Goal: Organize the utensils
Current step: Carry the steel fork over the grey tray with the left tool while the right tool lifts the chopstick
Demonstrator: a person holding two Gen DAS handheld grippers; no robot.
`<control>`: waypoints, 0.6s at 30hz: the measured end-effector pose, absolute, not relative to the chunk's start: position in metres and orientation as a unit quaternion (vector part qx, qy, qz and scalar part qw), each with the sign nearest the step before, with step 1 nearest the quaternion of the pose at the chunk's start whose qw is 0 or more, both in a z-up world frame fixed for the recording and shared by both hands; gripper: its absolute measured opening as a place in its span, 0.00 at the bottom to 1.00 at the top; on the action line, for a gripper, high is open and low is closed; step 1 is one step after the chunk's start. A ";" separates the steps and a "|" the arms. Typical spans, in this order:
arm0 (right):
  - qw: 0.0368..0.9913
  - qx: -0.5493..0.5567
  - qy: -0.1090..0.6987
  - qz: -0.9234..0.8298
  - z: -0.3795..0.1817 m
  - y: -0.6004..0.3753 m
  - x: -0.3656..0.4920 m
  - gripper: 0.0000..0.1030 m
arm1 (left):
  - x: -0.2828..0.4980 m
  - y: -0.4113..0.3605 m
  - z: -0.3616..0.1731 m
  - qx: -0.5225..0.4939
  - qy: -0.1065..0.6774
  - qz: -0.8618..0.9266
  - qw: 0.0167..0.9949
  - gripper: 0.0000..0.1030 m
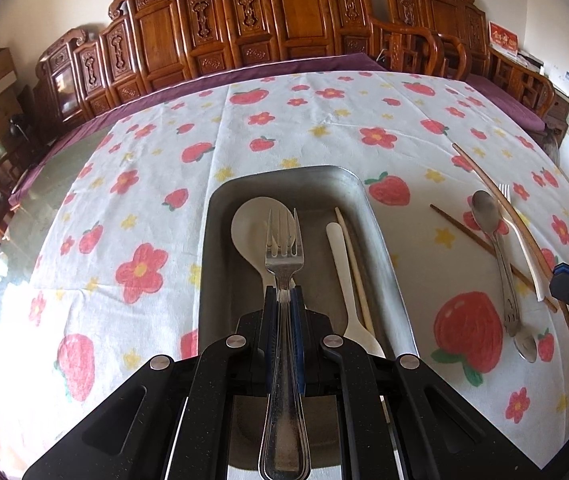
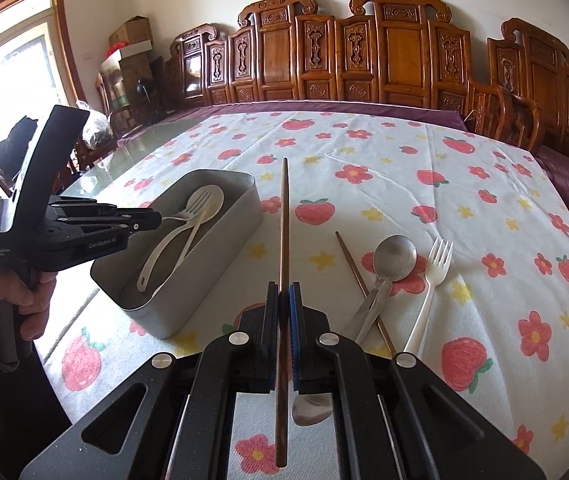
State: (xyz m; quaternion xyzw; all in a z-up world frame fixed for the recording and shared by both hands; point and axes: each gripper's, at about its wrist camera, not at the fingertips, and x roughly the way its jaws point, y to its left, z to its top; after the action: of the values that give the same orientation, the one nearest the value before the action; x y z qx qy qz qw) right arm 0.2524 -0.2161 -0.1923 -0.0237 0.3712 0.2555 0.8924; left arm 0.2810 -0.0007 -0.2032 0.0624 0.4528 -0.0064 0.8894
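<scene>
While the left gripper (image 1: 284,296) clamps a metal fork (image 1: 282,248) over the half-filled steel tin (image 1: 384,248), the right gripper (image 2: 283,300) pinches a chopstick (image 2: 283,216); several utensils wait on the tabletop (image 2: 364,152).

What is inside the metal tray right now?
Metal tray holds a white spoon and a pale chopstick. The left hand-held gripper holds a metal fork above, hiding some floor.
</scene>
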 end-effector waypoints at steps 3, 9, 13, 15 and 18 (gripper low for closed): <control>0.891 -0.025 0.373 0.256 -0.195 -0.216 0.253 0.06 | 0.285 -0.003 -0.207 0.060 0.453 -0.010 0.890 0.06; 0.890 -0.025 0.376 0.258 -0.199 -0.216 0.256 0.06 | 0.298 -0.012 -0.219 0.063 0.460 -0.016 0.885 0.06; 0.889 -0.024 0.377 0.260 -0.199 -0.215 0.256 0.06 | 0.307 -0.014 -0.228 0.061 0.475 -0.018 0.878 0.06; 0.888 -0.024 0.377 0.261 -0.199 -0.215 0.255 0.06 | 0.309 -0.013 -0.232 0.057 0.485 -0.021 0.872 0.06; 0.887 -0.024 0.378 0.263 -0.199 -0.213 0.255 0.06 | 0.309 -0.014 -0.232 0.058 0.486 -0.026 0.871 0.07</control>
State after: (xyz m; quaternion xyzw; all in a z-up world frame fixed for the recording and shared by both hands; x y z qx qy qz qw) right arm 0.2547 -0.2134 -0.1986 -0.0243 0.3783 0.2626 0.8873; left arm 0.3085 -0.0142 -0.2322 0.0584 0.4864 -0.0258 0.8714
